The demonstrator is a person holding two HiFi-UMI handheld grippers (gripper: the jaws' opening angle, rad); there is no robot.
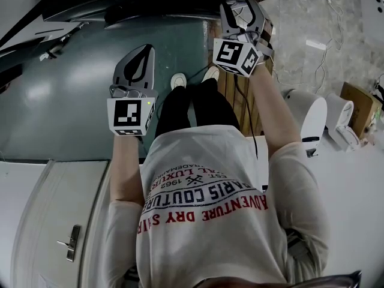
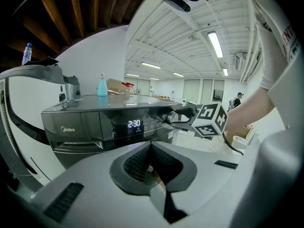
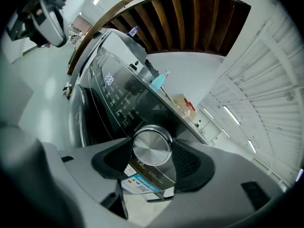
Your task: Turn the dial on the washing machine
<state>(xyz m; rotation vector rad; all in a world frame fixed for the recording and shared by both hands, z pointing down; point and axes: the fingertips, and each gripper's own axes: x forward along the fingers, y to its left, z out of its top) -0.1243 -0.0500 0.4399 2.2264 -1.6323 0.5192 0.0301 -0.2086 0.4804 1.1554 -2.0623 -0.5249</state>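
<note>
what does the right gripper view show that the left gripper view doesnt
Only the right gripper view: the dial face-on, clamped between the pads of the right gripper. Only the left gripper view: the left gripper shut on nothing, and the marker cube seen from outside. Both: the washing machine, its lit display and the blue bottle on top.

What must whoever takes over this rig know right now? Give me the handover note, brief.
Right tool: shut on the dial, which sits on the washing machine front panel, beside the display.
Left tool: shut, empty, held in the air off the machine, touching nothing.
Display is lit and reads 2:30.
Done: dial gripped.
Left: turn it. Whether it has turned at all can't be told from here.
</note>
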